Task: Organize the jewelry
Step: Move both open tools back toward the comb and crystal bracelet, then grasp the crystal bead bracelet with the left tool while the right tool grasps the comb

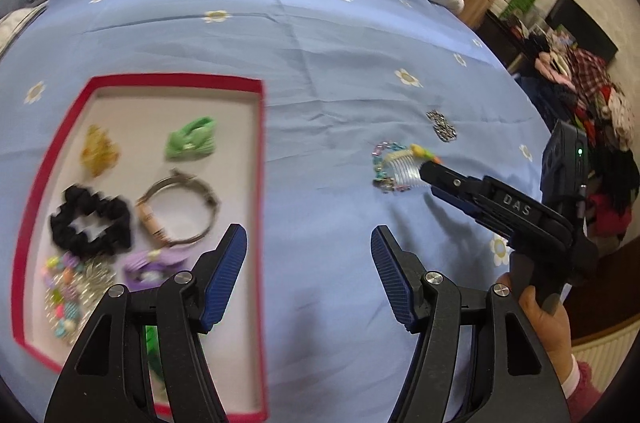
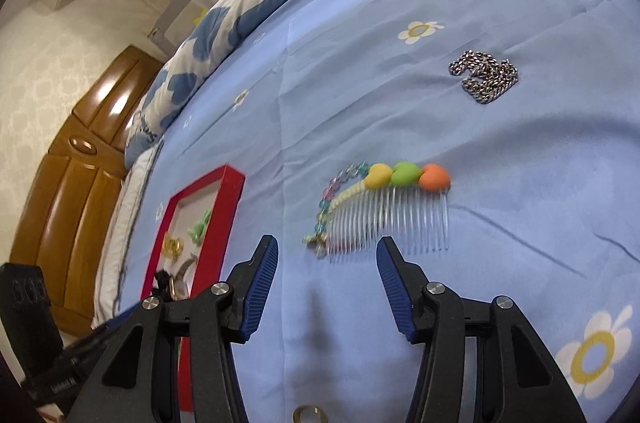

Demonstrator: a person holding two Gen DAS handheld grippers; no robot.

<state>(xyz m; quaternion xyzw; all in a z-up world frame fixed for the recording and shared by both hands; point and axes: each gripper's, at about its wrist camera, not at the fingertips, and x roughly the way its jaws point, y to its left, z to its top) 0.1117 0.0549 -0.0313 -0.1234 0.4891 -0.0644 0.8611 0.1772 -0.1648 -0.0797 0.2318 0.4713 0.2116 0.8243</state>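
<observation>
Right wrist view: the right gripper (image 2: 326,247) is held open and empty, just short of the hair comb (image 2: 390,211) on the blue sheet (image 2: 520,151). The left gripper (image 1: 308,243) is likewise spread empty beside the red tray (image 1: 262,159)

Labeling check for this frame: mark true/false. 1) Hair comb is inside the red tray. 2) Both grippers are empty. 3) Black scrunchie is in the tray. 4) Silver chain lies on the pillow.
1) False: the hair comb lies on the blue sheet, outside the red tray.
2) True: left gripper and right gripper hold nothing.
3) True: the black scrunchie is in the tray.
4) False: the silver chain lies on the sheet beyond the comb.
</observation>
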